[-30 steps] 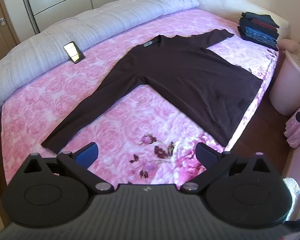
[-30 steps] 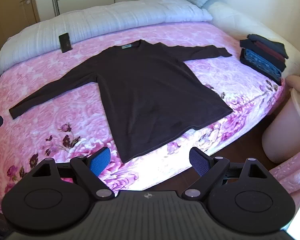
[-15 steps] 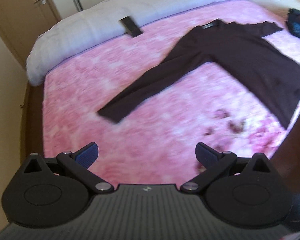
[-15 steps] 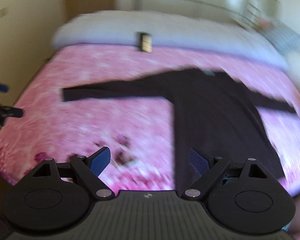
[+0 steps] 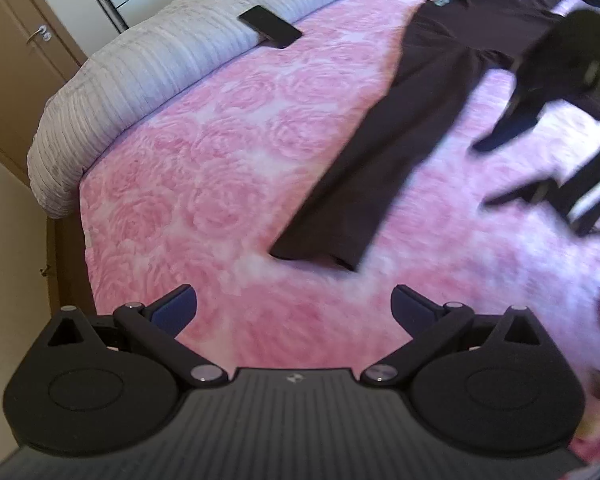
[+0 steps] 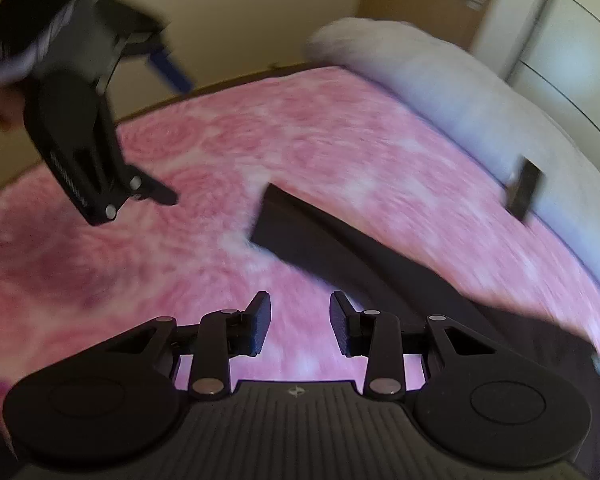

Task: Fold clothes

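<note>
A dark brown long-sleeved sweater lies flat on the pink rose bedspread. Its left sleeve runs toward me and ends in a cuff. My left gripper is open and empty, hovering just short of that cuff. In the right wrist view the same cuff lies ahead of my right gripper. Its jaws are closing with a gap left and only bedspread showing between them. The left gripper hangs at the upper left there. The right gripper appears blurred over the sweater's body.
A black phone rests on the rolled white duvet along the far side of the bed. The bed's left edge drops to wooden floor beside a cream wall. A brown door and wardrobe stand behind.
Both grippers swung left and lower, from facing the whole sweater to the left sleeve's cuff. The right gripper rolled, and its jaws went from wide apart to a narrow gap.
</note>
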### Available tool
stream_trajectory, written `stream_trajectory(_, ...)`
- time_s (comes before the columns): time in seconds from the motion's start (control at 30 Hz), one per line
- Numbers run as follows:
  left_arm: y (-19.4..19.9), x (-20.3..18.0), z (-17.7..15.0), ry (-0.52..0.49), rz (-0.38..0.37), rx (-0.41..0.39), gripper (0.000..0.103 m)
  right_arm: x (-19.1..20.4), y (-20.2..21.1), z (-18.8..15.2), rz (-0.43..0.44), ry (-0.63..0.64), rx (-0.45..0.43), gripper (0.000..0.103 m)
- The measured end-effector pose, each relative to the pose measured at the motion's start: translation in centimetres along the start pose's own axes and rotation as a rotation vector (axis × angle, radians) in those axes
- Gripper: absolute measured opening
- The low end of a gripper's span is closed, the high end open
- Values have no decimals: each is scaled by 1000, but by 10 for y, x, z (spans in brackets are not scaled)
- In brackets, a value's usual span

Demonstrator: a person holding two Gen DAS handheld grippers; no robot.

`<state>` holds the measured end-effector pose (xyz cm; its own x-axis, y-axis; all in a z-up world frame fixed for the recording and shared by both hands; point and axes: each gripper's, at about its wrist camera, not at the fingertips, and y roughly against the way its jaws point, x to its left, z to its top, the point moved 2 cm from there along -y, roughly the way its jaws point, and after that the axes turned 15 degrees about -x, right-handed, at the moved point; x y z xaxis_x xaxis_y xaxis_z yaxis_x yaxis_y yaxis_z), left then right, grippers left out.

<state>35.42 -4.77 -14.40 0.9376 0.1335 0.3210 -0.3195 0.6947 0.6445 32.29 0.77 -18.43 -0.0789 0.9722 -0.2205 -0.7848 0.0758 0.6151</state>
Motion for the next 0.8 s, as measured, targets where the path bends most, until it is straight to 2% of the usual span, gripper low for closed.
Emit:
stream_trajectory(0.13, -22, 21, -16, 67, 17, -20, 102, 20, -75, -13, 45, 153, 24, 37)
stream_trajectory(0.2, -28, 26, -24, 92, 22, -21, 102, 29, -102, -21, 53, 239, 39, 42)
stream_trajectory(0.27, -33, 31, -30, 113, 27, -20, 102, 37, -119, -27, 63, 320, 35, 44)
stream_trajectory(0.37, -40, 36, -37, 139, 26, -13, 102, 38, -128, -27, 68, 360, -9, 44)
stream_trajectory(0.43, -43, 36, -40, 144, 20, -2, 102, 36, -135, -22, 62, 359, -21, 41)
stream_trajectory(0.47, -45, 36, -41, 143, 15, 0, 102, 34, -137, -20, 61, 348, -18, 31)
stream_trajectory(0.5, -46, 35, -41, 138, 9, 1, 102, 31, -140, -18, 60, 334, -13, 16)
stream_trajectory(0.53, -48, 34, -41, 128, 4, 2, 102, 27, -140, -15, 54, 316, -12, 5)
stream_trajectory(0.57, -50, 32, -40, 115, -2, 1, 102, 21, -137, -10, 48, 286, -20, 0)
stream_trajectory(0.8, -82, 11, -25, 8, -65, -29, 102, -21, -77, 27, 15, 97, -116, 0)
